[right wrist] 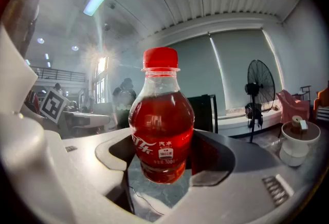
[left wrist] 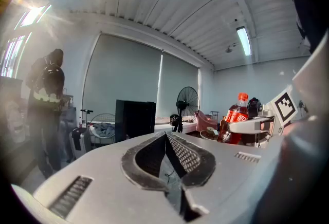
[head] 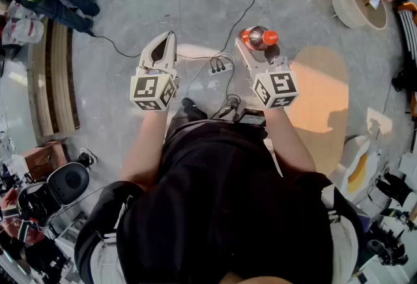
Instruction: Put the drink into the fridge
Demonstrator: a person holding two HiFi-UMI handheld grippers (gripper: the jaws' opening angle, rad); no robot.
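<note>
Our right hand-held gripper [right wrist: 162, 169] is clamped on the drink [right wrist: 161, 130], a red bottle carried roughly upright above the floor [head: 195, 9]. Our left hand-held gripper [left wrist: 167, 138], jaws together, holds nothing. We should grip firmly and carry it level. No fridge shows for certain: a dark cabinet [left wrist: 135, 120] stands ahead, its door indistinct.

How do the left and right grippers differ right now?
Jaws: the left gripper has them together; the right gripper has them wide apart.
Load: the left gripper holds nothing; the right gripper clamps a drink bottle, red liquid and red cap, upright between its pads.
Shared: both are white and held out side by side above the floor.
</note>
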